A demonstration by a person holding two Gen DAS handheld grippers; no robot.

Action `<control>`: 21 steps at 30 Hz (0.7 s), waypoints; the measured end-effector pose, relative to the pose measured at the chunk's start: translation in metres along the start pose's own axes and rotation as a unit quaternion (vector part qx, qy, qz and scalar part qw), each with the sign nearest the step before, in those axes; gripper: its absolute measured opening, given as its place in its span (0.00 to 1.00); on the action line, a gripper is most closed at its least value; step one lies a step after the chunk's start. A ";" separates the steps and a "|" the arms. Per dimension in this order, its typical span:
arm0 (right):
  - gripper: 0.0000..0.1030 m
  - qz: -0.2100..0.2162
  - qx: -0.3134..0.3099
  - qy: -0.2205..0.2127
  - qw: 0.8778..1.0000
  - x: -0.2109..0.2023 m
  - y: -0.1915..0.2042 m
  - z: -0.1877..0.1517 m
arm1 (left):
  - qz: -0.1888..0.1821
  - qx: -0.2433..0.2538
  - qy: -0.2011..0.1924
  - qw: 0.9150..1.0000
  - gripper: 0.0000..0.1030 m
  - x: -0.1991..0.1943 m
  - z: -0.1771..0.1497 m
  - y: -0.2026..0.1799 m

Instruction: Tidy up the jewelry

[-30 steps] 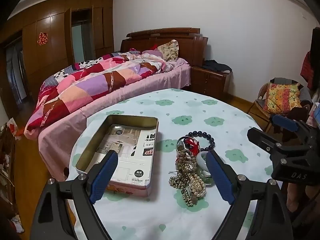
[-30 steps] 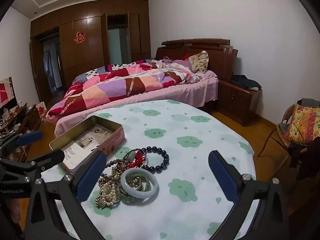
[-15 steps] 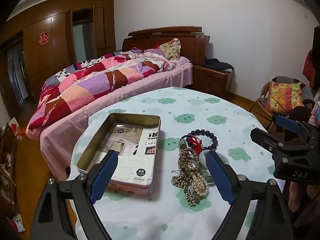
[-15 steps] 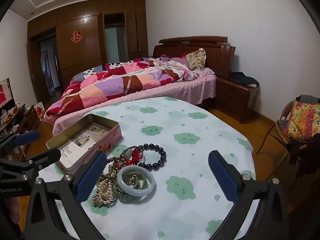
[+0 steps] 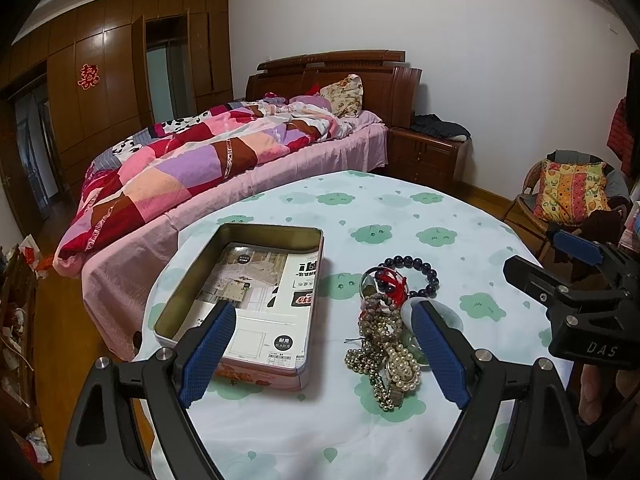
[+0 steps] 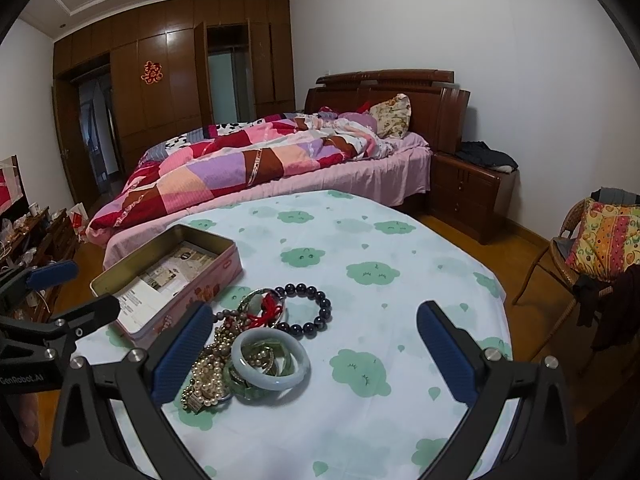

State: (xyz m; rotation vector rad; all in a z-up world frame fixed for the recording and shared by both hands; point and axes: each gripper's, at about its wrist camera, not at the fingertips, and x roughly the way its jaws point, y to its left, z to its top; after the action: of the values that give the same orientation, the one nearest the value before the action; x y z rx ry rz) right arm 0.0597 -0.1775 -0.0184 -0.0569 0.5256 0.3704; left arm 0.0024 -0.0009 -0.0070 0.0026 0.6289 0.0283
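A pile of jewelry (image 5: pixel 386 344) lies on the round table: pearl and bead strands, a pale jade bangle (image 6: pixel 271 359), a dark bead bracelet (image 6: pixel 310 308) and a ring with red cord (image 5: pixel 386 280). An open pink tin box (image 5: pixel 248 300) with paper inside stands left of the pile; it also shows in the right wrist view (image 6: pixel 168 280). My left gripper (image 5: pixel 324 354) is open and empty above the table's near edge. My right gripper (image 6: pixel 312 354) is open and empty, with the pile by its left finger.
The table has a white cloth with green cloud prints (image 6: pixel 400 280). A bed with a patchwork quilt (image 5: pixel 224 160) stands behind it, a wooden nightstand (image 5: pixel 424 156) beside it, and a chair with a colourful cushion (image 5: pixel 572 196) at right.
Both grippers have drawn slightly nearer the table and drifted a little. The jewelry and the tin have not moved.
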 end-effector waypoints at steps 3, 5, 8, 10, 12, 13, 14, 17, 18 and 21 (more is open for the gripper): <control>1.00 0.000 0.001 -0.001 1.000 0.000 0.000 0.000 | 0.000 0.000 0.000 1.000 0.87 0.000 0.000 0.000; 1.00 -0.001 0.002 -0.002 1.000 0.000 0.001 0.000 | 0.000 0.000 0.000 1.000 0.87 0.000 0.000 0.000; 1.00 0.000 0.003 -0.002 1.000 -0.001 0.001 -0.001 | 0.001 0.000 0.000 1.000 0.87 0.000 0.000 0.000; 1.00 -0.001 0.003 -0.002 1.000 -0.001 0.001 -0.001 | 0.000 0.000 0.001 1.000 0.87 0.000 0.000 0.001; 1.00 0.000 0.002 -0.001 1.000 -0.001 0.001 -0.002 | 0.000 0.000 0.001 1.000 0.87 0.000 -0.001 0.002; 1.00 0.000 0.002 0.000 1.000 -0.001 0.000 -0.002 | 0.000 0.001 0.001 1.000 0.87 0.000 -0.001 0.002; 1.00 0.001 0.002 0.001 1.000 -0.001 0.000 -0.002 | 0.000 0.000 0.001 1.000 0.87 0.000 -0.001 0.002; 1.00 0.000 0.001 0.001 1.000 0.000 0.000 -0.002 | 0.000 -0.001 0.001 1.000 0.87 0.000 -0.001 0.002; 1.00 0.000 0.001 0.002 1.000 0.000 0.000 -0.003 | 0.001 -0.001 0.002 1.000 0.87 0.000 -0.001 0.002; 1.00 0.000 0.001 0.003 1.000 0.000 0.001 -0.003 | 0.001 0.000 0.002 1.000 0.87 0.000 -0.001 0.003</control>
State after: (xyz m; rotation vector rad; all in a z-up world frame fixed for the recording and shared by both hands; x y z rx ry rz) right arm 0.0581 -0.1774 -0.0210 -0.0548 0.5312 0.3702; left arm 0.0018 0.0019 -0.0083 0.0028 0.6323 0.0294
